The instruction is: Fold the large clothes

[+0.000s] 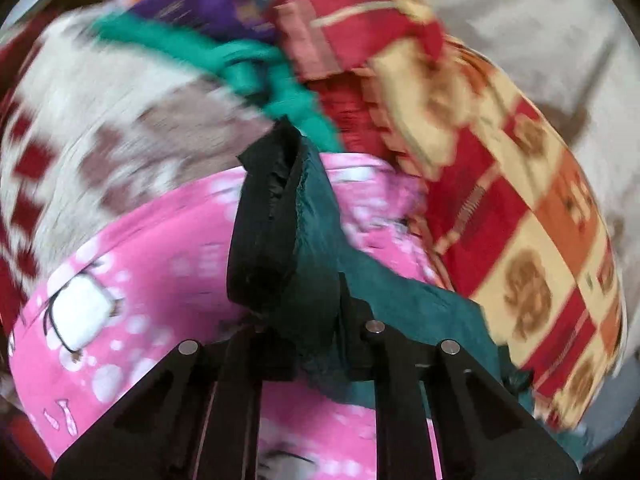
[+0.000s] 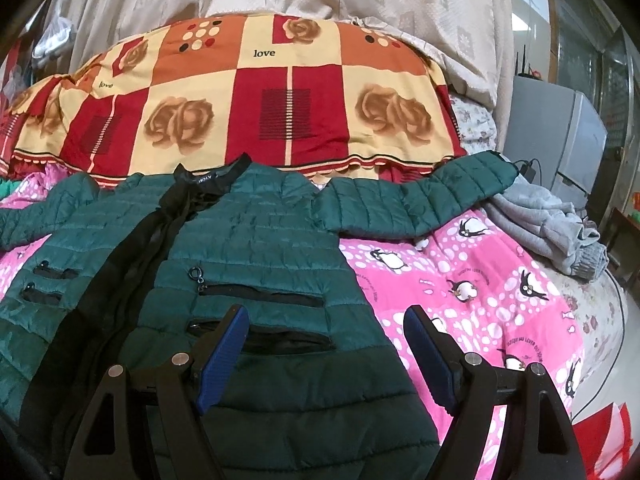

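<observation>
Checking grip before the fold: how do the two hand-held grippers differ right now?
The left hand-held gripper is shut on the green jacket; the right hand-held gripper is open. The left view is motion-blurred; the right is sharp. Both are over the jacket.

Dark green quilted jacket (image 2: 256, 232) (black collar and zip band) lies front-up, unzipped, one sleeve stretched sideways.

To your right, bare pink penguin blanket (image 2: 460, 280) gives passing room; the grey sweatshirt (image 2: 556, 232) blocks its far edge, and the rose-patterned quilt (image 2: 256, 100) walls off the back.
</observation>
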The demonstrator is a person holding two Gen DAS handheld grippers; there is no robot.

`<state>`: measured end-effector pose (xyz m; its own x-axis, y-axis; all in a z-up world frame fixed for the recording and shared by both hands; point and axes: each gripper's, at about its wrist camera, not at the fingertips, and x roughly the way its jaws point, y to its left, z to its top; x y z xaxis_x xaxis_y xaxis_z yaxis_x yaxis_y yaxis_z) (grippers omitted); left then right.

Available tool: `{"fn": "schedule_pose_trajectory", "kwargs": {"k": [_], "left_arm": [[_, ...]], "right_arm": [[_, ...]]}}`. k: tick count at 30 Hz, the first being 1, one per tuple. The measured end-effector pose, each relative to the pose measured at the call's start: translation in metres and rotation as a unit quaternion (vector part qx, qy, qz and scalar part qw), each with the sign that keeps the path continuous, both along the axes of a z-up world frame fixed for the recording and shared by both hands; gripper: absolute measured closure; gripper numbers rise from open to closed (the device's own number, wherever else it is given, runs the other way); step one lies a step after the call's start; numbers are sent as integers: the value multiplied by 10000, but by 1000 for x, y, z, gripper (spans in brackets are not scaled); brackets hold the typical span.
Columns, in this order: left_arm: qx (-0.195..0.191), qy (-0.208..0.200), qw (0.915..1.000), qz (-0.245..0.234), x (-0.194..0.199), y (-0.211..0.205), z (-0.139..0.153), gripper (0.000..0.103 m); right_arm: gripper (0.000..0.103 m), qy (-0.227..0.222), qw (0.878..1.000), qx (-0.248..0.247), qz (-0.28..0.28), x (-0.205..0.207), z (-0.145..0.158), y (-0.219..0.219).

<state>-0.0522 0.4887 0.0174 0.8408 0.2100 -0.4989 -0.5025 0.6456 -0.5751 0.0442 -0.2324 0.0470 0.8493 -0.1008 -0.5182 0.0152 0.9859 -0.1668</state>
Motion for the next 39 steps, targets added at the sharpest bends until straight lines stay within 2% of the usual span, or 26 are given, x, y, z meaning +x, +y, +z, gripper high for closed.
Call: {"fn": "schedule_pose_trajectory", "kwargs": {"k": [1, 3, 4, 8, 11, 19, 21, 25, 30, 31, 32, 34, 39], "left_arm": [[79, -87, 9997, -204, -4, -9, 11, 92], [102, -107, 9987, -491, 38, -50, 28, 92], [134, -158, 9973, -702, 43, -66, 37, 92], [467, -151, 9899, -1328, 136, -164, 68, 92], [429, -158, 9835, -1752, 190, -226, 81, 92], [185, 109, 9675, -2519, 291, -353, 74, 92], [169, 175, 9601, -2786, 308, -383, 68, 92], [70, 243, 9342, -3559, 335, -446, 60, 92], [-202, 325, 8866, -4610, 366, -522, 51, 92], [-199, 342, 8751, -4823, 370, -537, 50, 92], [-151, 378, 8675, -4958, 373, -550, 48, 92], [-201, 432, 8581, -5113, 378, -567, 39, 92], [-330, 725, 8586, -5064, 389, -580, 10, 92]], "right_arm": [[26, -7, 10000, 0, -4, 0, 0, 0], [26, -36, 10000, 20, 1, -1, 1, 0], [26, -48, 10000, 31, 10, -2, 2, 0], [26, -120, 9999, 96, 18, -6, 5, -3], [26, -134, 9997, 191, 12, -6, 5, -7], [26, -78, 9988, 477, 48, -7, 3, -18], [26, -81, 9986, 523, 67, -8, 2, -19], [26, -22, 9981, 608, 105, -5, 0, -22], [26, 61, 9969, 779, 66, -2, -3, -28], [26, 72, 9966, 814, 54, -1, -3, -30], [26, 87, 9963, 851, 44, -1, -3, -32], [26, 128, 9957, 921, 26, 1, -5, -36], [26, 263, 9940, 1060, -7, 6, -8, -41]]}}
